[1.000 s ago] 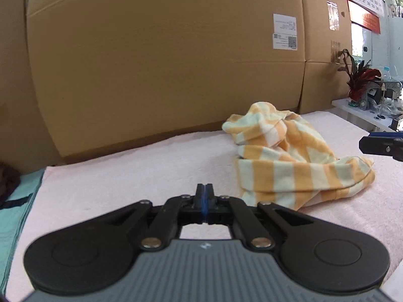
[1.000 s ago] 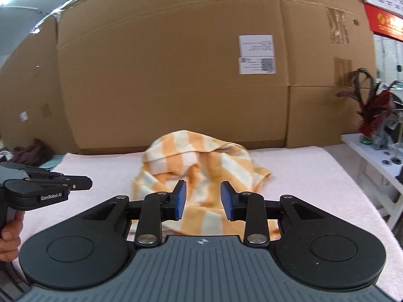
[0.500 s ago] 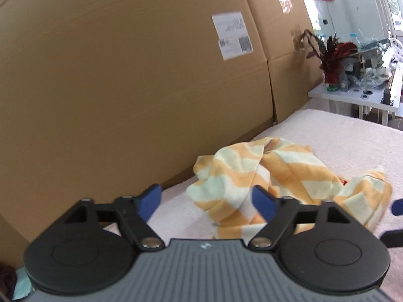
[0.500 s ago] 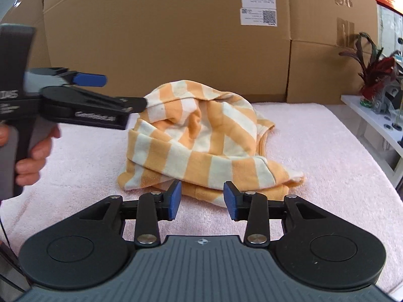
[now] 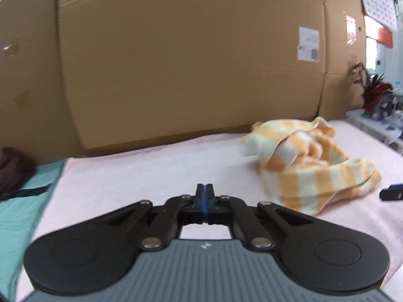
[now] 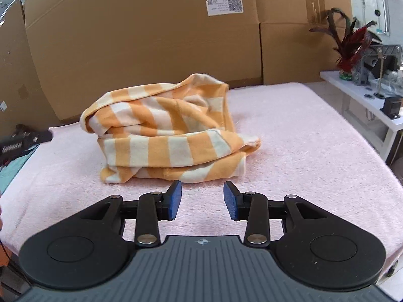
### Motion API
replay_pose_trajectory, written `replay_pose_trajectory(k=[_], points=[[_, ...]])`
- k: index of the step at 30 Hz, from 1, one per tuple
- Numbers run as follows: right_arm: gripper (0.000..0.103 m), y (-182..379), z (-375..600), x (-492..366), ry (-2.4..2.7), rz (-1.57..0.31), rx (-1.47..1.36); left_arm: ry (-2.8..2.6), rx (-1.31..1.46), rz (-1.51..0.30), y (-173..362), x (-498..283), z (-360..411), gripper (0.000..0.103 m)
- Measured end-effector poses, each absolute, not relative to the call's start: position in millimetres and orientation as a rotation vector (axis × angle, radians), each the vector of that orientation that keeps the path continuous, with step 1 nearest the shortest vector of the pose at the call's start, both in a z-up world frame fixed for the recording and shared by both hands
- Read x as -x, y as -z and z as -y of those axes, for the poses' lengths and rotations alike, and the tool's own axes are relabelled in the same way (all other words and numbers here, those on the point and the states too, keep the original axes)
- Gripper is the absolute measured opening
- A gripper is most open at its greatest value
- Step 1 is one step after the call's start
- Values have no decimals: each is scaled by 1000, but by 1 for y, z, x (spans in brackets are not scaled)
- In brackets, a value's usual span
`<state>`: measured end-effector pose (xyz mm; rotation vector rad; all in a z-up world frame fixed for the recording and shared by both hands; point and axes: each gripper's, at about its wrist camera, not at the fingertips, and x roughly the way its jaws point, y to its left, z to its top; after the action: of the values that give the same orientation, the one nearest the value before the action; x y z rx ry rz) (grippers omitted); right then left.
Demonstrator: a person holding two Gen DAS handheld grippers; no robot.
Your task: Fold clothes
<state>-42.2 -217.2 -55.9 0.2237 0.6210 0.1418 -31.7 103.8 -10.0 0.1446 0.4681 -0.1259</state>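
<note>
My left gripper was closed, blue pads pressed together with nothing between them, hovering over the pink blanket near its left edge. My right gripper was open — fingers spread, nothing held, just short of the shirt. The orange-and-white striped shirt lay crumpled in a heap on the blanket, toward the back edge and the cardboard boxes, not touching either gripper. In the left wrist view the shirt sat off to the right — blurred there. A white side table stood past the blanket's right edge.
</note>
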Motion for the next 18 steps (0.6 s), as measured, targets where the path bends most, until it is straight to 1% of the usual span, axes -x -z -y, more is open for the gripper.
replay_pose_trajectory(k=[5, 6, 7, 8, 9, 10, 11, 12, 13, 14, 15, 16, 17, 18], points=[[40, 60, 204, 12, -146, -659, -348, 47, -180, -492, 8, 61, -132, 0], [41, 61, 206, 6, -138, -664, -398, 31, -187, -496, 7, 67, -137, 3], [41, 61, 208, -1, -129, -667, -450, 44, -193, -496, 5, 64, -134, 10], [44, 61, 209, -8, -111, -672, -491, 72, -199, -493, 3, 56, -125, 17], [46, 62, 210, -15, -88, -677, -526, 103, -213, -479, 1, 46, -115, 38], [46, 62, 210, -22, -73, -677, -548, 136, -231, -458, -1, 36, -104, 49], [46, 62, 209, -28, -55, -681, -552, 168, -251, -435, -2, 25, -93, 70], [43, 63, 209, -33, -40, -686, -540, 201, -266, -414, -3, 14, -83, 82], [36, 64, 209, -37, -28, -689, -523, 234, -278, -396, -4, 2, -72, 87], [9, 65, 210, -39, -16, -692, -513, 262, -284, -393, -4, -13, -63, 86], [4, 67, 214, -36, -8, -689, -522, 286, -283, -411, -4, -30, -55, 73], [3, 67, 218, -29, -11, -673, -525, 308, -278, -438, -2, -46, -50, 52], [3, 66, 221, -21, -19, -653, -519, 324, -262, -473, 2, -61, -46, 42], [3, 65, 225, -13, -27, -633, -514, 338, -242, -512, 7, -76, -42, 20]])
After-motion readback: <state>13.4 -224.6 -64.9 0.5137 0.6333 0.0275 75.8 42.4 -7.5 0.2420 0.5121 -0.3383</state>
